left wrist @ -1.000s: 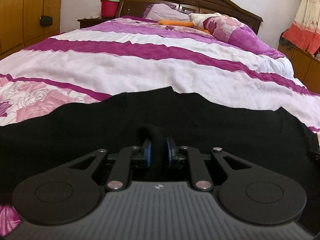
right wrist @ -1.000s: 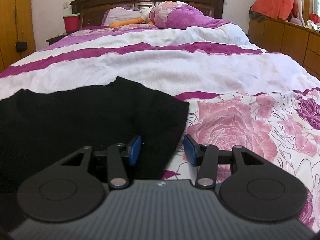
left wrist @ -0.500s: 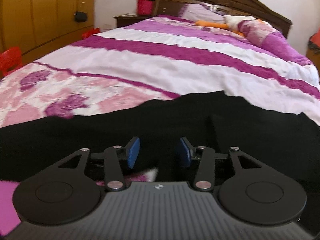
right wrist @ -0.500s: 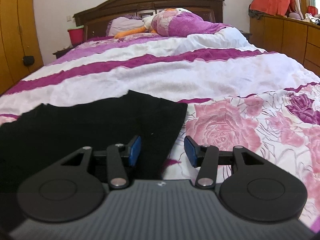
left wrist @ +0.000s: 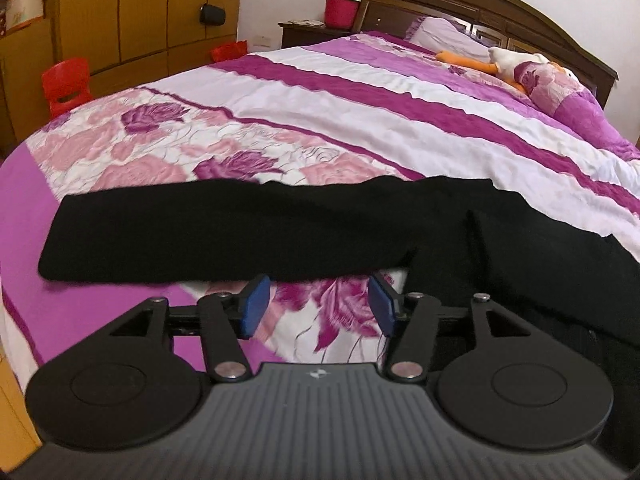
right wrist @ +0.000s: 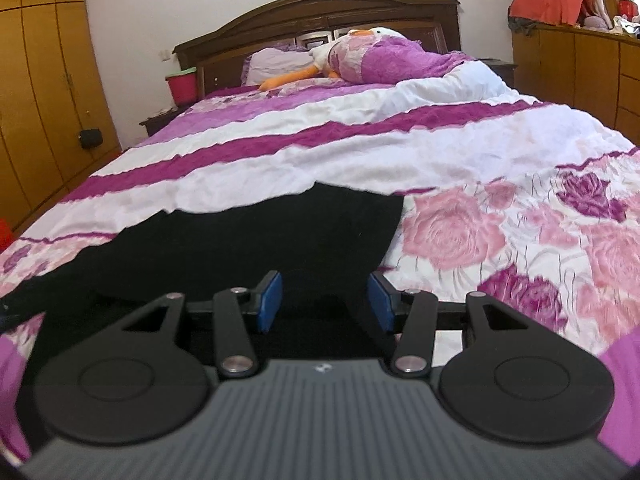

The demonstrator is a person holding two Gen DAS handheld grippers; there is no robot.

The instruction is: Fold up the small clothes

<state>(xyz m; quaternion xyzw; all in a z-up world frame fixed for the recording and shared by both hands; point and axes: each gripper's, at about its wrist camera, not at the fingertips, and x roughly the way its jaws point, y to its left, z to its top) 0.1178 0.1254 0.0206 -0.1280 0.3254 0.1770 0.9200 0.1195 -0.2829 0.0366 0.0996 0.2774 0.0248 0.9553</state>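
Meanwhile, a black garment (left wrist: pixel 248 232) lies flat across the near end of a floral purple-and-white quilt (left wrist: pixel 360 92). The left gripper (left wrist: pixel 318 306) is opening, nothing between its jaws; the right gripper (right wrist: pixel 324 300) hangs open above the cloth. Slack fabric could bunch if regripped carelessly. A dark headboard (right wrist: pixel 320 16) and wooden wardrobes (left wrist: pixel 120 12) frame the room.

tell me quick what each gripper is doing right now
left gripper: jaws opening, nothing between them.
right gripper: open, empty, over the black garment.
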